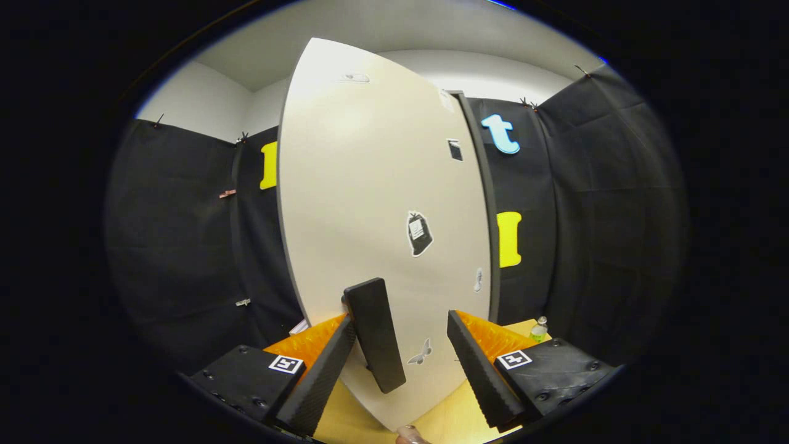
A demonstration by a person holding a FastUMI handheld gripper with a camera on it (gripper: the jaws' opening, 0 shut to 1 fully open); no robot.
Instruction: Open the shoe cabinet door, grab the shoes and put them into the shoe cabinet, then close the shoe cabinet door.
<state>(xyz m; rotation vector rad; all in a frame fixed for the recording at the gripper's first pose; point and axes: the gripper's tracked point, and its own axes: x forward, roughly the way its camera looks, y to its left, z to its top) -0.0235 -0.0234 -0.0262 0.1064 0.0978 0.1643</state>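
Note:
The shoe cabinet's white door [370, 185] stands close in front of me, upright, with a few small stickers on it. Its dark side edge [488, 222] runs down the right. A black bar handle [375, 336] slants down the lower part of the door. My gripper [400, 317] is open, and the handle lies between its fingers. The handle sits against the left finger [323, 373], while the right finger [478, 367] stays well apart from it.
A yellow surface [450, 416] lies under the door and the fingers. A small green bottle [539, 330] stands on it beyond the right finger. Black cloth walls close in on both sides. Part of a hand [410, 435] shows below the door.

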